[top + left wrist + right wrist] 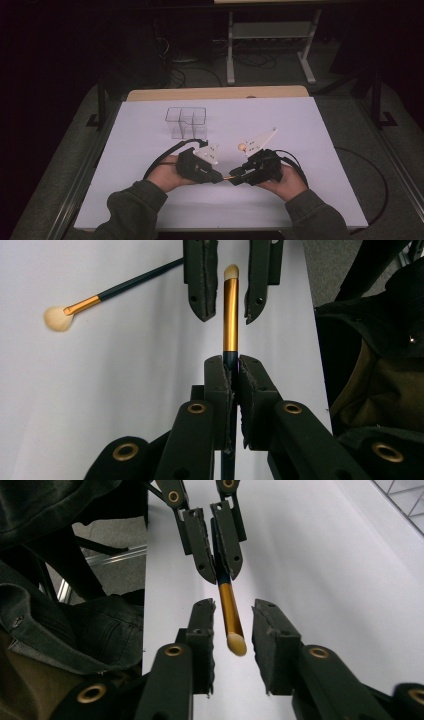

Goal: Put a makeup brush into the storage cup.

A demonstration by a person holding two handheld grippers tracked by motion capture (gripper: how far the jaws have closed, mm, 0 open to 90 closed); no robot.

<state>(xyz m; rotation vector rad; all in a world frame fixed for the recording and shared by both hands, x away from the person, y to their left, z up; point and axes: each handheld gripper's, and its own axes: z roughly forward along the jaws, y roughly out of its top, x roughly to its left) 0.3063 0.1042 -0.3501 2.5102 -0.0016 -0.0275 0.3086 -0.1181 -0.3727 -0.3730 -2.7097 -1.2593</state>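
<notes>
At the lower middle of the high view, the left gripper [219, 176] is clamped on the dark handle of a small gold-ferruled brush [230, 315], holding it level above the white table [150, 200]. The right gripper [232, 645] faces it with jaws apart on either side of the brush tip, pads not touching. A second, fan-shaped brush [60, 317] lies on the table at the upper left of the left gripper view. A clear organizer [187, 122] stands above centre in the high view. No writing is readable anywhere.

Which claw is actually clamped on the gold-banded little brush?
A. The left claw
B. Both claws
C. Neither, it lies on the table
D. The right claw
A: the left claw is shut on the brush handle, while the right claw has its pads apart on either side of the tip.
</notes>
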